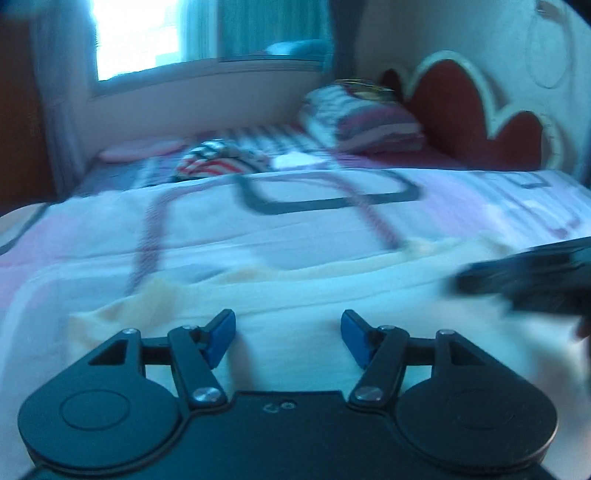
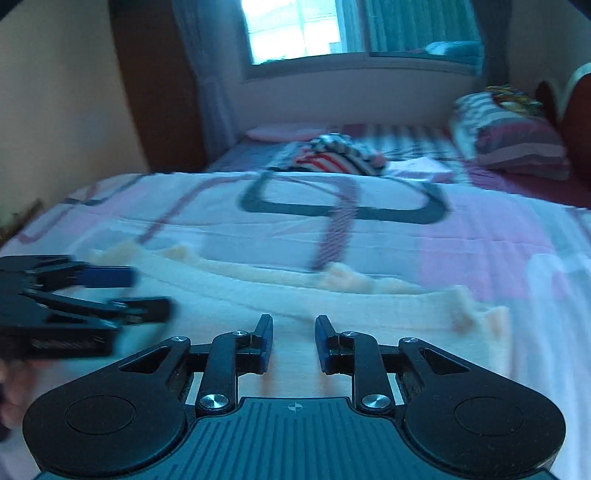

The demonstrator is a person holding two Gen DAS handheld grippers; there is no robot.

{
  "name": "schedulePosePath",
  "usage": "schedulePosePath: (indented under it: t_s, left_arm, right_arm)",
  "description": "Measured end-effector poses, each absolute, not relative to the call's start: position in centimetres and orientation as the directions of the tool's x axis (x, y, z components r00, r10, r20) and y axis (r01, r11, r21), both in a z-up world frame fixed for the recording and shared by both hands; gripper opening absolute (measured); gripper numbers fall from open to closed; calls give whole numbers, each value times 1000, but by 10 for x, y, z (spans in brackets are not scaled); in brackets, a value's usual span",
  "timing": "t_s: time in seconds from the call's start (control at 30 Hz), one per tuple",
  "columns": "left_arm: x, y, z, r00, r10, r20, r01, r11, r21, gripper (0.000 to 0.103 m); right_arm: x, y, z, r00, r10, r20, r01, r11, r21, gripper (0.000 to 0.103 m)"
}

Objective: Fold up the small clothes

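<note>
Daylight from a window (image 2: 295, 29) falls across a bed (image 2: 480, 236) covered with a pink-and-white patterned bedspread (image 1: 295, 221) bearing dark looping lines. A cream-white garment (image 2: 295, 291) with a pale peach scalloped edge lies spread flat on the near part of the bedspread, directly under both grippers.

Seen from its own wrist camera, the left gripper (image 1: 288, 330) has its blue-padded jaws spread wide apart above the white cloth, grasping nothing. The right gripper (image 2: 294, 334) likewise hovers released over the garment, a clear gap between its jaws. Each gripper shows blurred at the edge of the other's view: the right one (image 1: 524, 280) at the right side, the left one (image 2: 92, 295) at the left side.

Farther up the bed sit a rumpled red-and-white striped cloth (image 2: 340, 155), a striped pillow (image 2: 513, 140) and a dark red headboard (image 1: 469, 107) with a scalloped pale border.
</note>
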State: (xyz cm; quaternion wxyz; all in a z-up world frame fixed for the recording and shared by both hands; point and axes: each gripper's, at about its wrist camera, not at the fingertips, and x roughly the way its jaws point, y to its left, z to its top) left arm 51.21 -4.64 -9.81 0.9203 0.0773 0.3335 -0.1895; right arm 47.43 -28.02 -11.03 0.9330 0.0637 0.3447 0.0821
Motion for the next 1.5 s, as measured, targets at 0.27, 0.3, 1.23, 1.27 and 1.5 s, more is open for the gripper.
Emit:
schedulePosePath:
  t_s: [0.27,0.3,1.23,1.27,1.5]
  left_arm:
    - [495,-21,-79,758,-277,-590,363,931,29,66]
    - [486,-25,-75,760,-296,-579,375,927,18,68]
    - [396,-1,-81,736,-231,-636,344,937,57,70]
    - [388,-3,-76,741,-250,-624,350,936,40,71]
    - [340,-36,-86,705,-287,-649,388,922,14,71]
  right_arm:
    - [468,-318,-105,766,70,-640,11,992,123,23]
    - [457,-312,-98,775,98,-624,-20,991,131,23]
    - [360,-297,-96,729,103,-676,1,988,152,24]
    - [352,-292,-87,747,110,-656,-17,989,146,24]
    - [304,-219,-89,700,286,-654,-223,958,179,24]
